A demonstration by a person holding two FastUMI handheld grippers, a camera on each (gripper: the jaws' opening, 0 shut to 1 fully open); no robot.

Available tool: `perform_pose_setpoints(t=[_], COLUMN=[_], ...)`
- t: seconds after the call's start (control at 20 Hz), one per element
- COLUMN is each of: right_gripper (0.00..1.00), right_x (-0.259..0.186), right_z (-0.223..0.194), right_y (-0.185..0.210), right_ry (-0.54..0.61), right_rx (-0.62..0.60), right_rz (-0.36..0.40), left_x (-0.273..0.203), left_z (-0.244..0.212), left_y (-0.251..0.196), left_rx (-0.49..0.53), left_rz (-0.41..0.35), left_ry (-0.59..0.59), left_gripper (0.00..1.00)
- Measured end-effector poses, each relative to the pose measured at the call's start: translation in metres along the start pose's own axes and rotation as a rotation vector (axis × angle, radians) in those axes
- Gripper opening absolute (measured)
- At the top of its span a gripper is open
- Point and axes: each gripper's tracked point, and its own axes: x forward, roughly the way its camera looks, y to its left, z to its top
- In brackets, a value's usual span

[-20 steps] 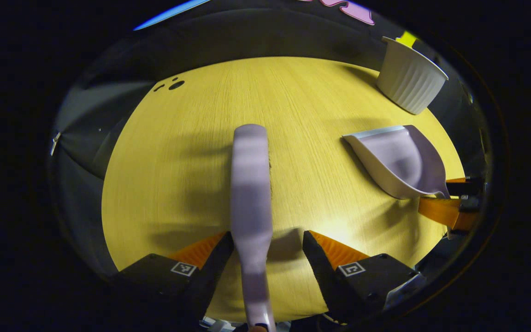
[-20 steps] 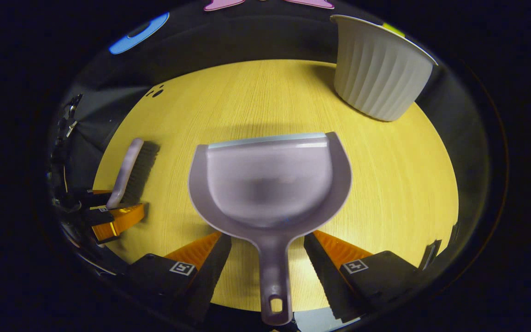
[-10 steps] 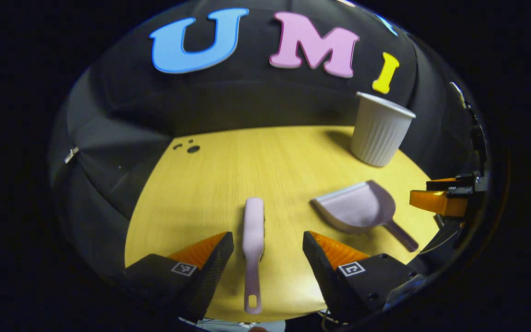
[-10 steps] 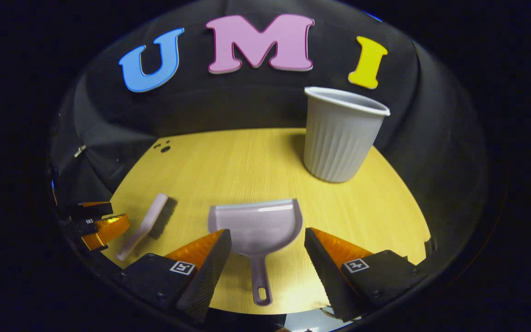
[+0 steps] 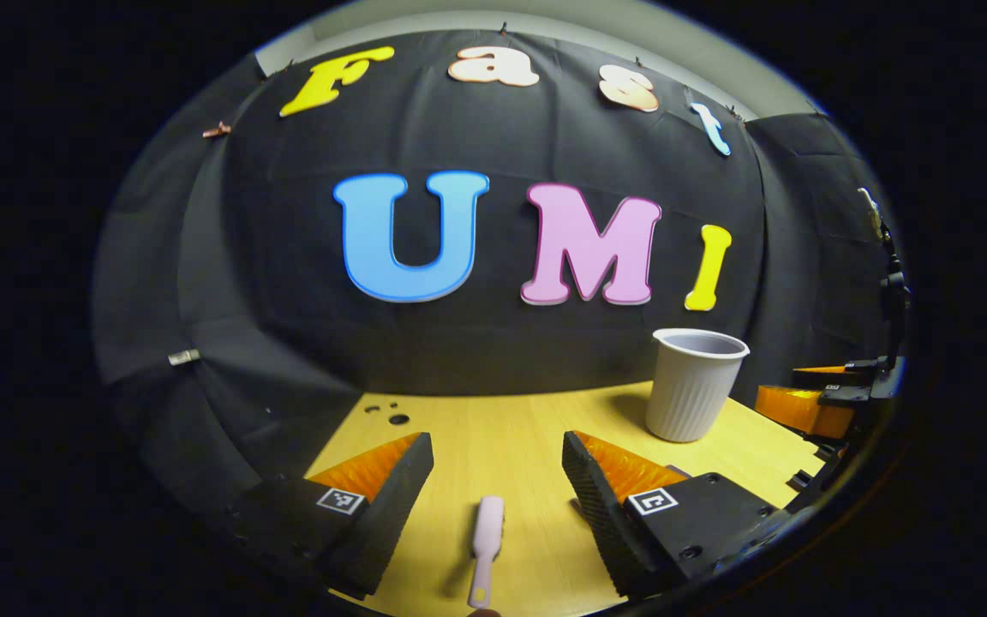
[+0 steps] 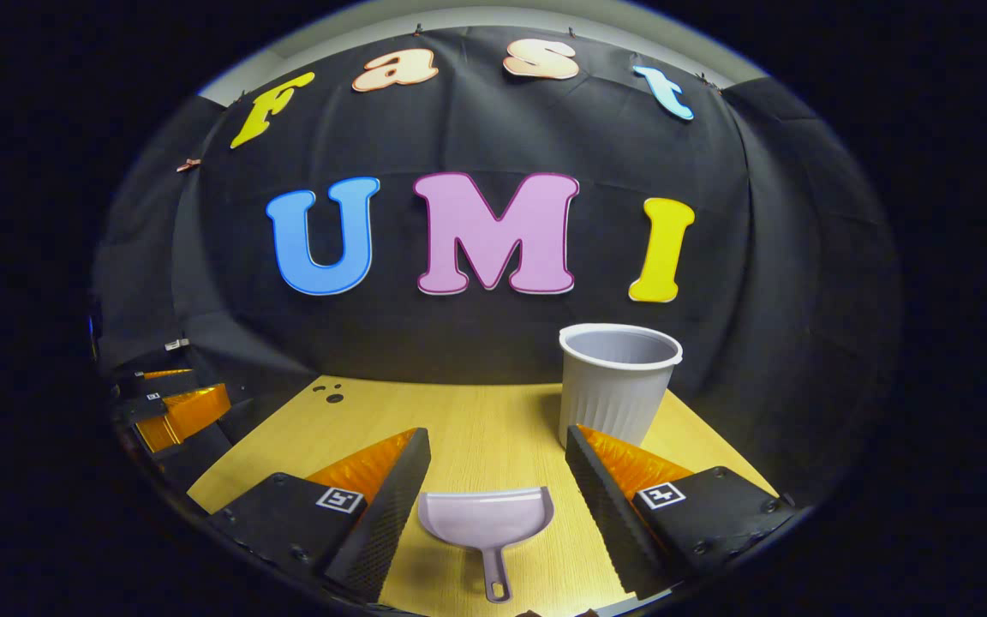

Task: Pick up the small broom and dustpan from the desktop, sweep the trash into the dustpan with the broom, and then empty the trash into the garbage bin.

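Left gripper view: one small broom (image 5: 485, 548) is seen lying on the wooden desktop (image 5: 511, 428) between the wide-open, empty fingers of the left gripper (image 5: 498, 480). One ribbed garbage bin (image 5: 692, 384) stands far right — near the desktop's edge. One dustpan (image 6: 487, 521) lies flat between the right gripper (image 6: 498, 480), likewise spread and empty. Dark specks (image 6: 328, 394) are scattered far left — bare wood lies between.

Both views are dim overall, with light falling from above onto the yellow wood-grain counter (image 5: 511, 428), which is the brightest surface. The ribbed white plastic bin (image 6: 616, 384) ahead of the right gripper (image 6: 498, 480) casts a soft shadow at its base. Fisheye distortion bends the counter edges and darkens the rim. Focus is sharp, without motion blur or glare.
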Motion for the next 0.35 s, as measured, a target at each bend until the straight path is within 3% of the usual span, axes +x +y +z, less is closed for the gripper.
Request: perform_pose_setpoints(t=[0.35], right_gripper=[0.99], right_x=[-0.010], right_z=[-0.014], right_y=[0.017], right_ry=[0.041], right_rx=[0.035], right_rz=[0.047], left_x=[-0.012], left_z=[-0.010], left_y=[-0.033], left_rx=[0.009], left_rz=[-0.064], left_ry=[0.051], left_gripper=[0.95])
